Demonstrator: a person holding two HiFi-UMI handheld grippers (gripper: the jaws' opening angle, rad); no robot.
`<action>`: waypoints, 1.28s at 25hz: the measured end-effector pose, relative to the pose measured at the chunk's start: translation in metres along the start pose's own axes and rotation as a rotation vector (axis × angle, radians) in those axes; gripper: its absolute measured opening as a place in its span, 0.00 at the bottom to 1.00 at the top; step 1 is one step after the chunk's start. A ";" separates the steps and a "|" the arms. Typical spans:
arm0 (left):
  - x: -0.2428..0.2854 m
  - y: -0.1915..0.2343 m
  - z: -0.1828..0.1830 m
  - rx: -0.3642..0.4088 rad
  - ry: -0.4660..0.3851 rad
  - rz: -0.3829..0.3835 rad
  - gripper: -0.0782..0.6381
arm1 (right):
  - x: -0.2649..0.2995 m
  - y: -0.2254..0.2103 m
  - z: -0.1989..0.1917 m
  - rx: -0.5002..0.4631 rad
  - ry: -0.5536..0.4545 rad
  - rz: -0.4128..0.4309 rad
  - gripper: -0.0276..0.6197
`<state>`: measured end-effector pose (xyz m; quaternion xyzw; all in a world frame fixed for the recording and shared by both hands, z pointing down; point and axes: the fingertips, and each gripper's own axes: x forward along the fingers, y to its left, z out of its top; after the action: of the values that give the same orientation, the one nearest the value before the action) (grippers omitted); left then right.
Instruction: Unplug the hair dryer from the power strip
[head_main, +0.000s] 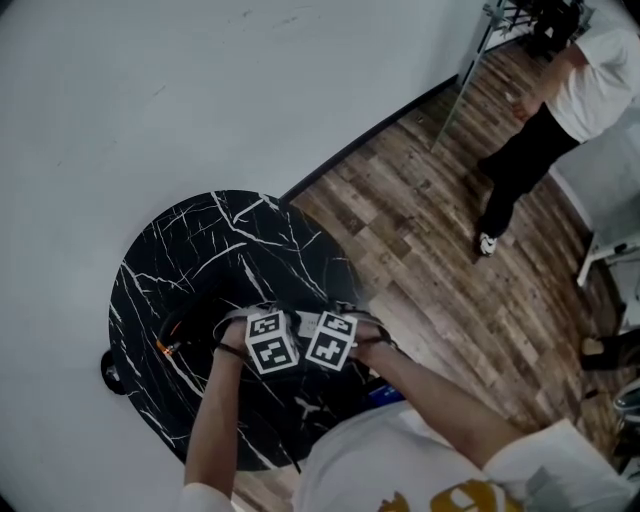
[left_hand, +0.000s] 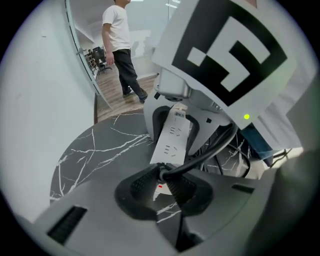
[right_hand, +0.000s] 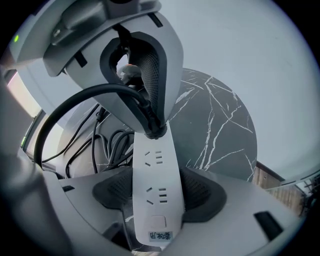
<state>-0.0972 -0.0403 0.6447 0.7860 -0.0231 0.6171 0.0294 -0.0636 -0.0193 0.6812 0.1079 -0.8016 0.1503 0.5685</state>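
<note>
A white power strip (right_hand: 155, 190) lies over the black marble table (head_main: 170, 270). My right gripper (right_hand: 157, 194) is shut across the strip's near end, by its label. At the strip's far end a black plug (right_hand: 152, 129) meets the socket face, and its black cord (right_hand: 75, 100) arcs away to the left. My left gripper (left_hand: 163, 186) is shut on that plug (left_hand: 164, 172), facing the right gripper along the strip (left_hand: 172, 140). I cannot tell whether the plug's pins are still seated. In the head view both marker cubes sit side by side mid-table, with a dark body carrying an orange light (head_main: 162, 349) to their left.
Loose black cables (right_hand: 107, 142) are coiled on the table beside the strip. The round table's edge (head_main: 340, 250) drops to a wood floor (head_main: 420, 230). A person (head_main: 545, 120) stands far off on that floor. A white wall runs behind the table.
</note>
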 end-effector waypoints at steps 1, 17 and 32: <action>0.001 0.000 -0.001 -0.013 -0.006 -0.034 0.18 | 0.000 0.000 0.000 0.000 -0.001 -0.001 0.47; 0.000 0.002 0.001 -0.025 0.013 0.030 0.18 | 0.001 0.000 -0.001 -0.009 -0.020 -0.028 0.47; -0.002 -0.001 0.002 -0.012 0.048 -0.102 0.18 | 0.002 0.000 -0.001 -0.010 -0.023 -0.034 0.47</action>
<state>-0.0952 -0.0394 0.6421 0.7709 0.0142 0.6334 0.0660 -0.0632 -0.0187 0.6831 0.1204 -0.8069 0.1356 0.5622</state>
